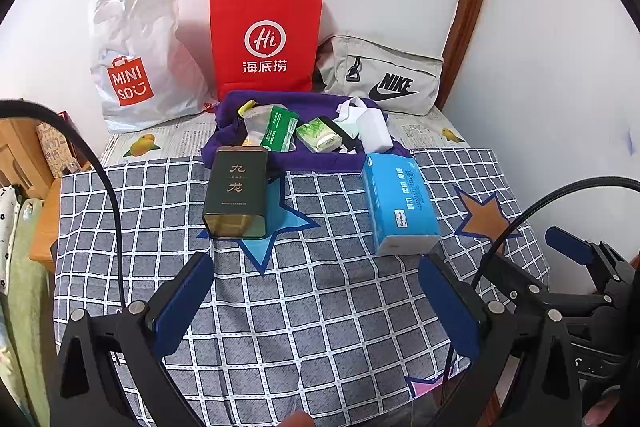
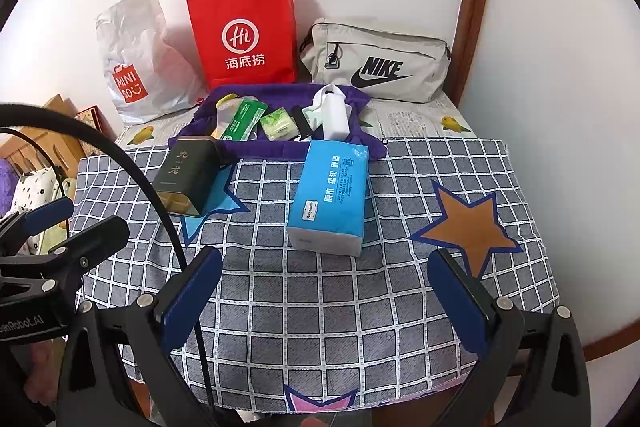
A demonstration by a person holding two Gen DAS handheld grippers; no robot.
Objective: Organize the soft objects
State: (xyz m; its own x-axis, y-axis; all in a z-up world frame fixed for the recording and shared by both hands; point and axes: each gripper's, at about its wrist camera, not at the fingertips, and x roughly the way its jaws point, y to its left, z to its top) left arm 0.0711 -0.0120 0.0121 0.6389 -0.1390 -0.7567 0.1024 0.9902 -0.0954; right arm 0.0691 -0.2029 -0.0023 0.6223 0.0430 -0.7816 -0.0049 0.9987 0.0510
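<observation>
While both tongs [image 1: 316,307] gape, purple cloth [image 1: 256,103] half-hides small packets.

Your table [image 1: 520,131] carries: newspaper [image 1: 168,139] at the back (fruit pictures), a checked cloth [image 1: 320,307] with stars over the front. On the cloth lie a dark tin [image 1: 236,193] and a blue tissue pack [image 1: 400,203], apart. Behind them, a purple towel [image 1: 304,163]. At the wall: white bag [image 1: 136,55], red bag [image 1: 266,39], grey pouch [image 1: 384,75].
</observation>
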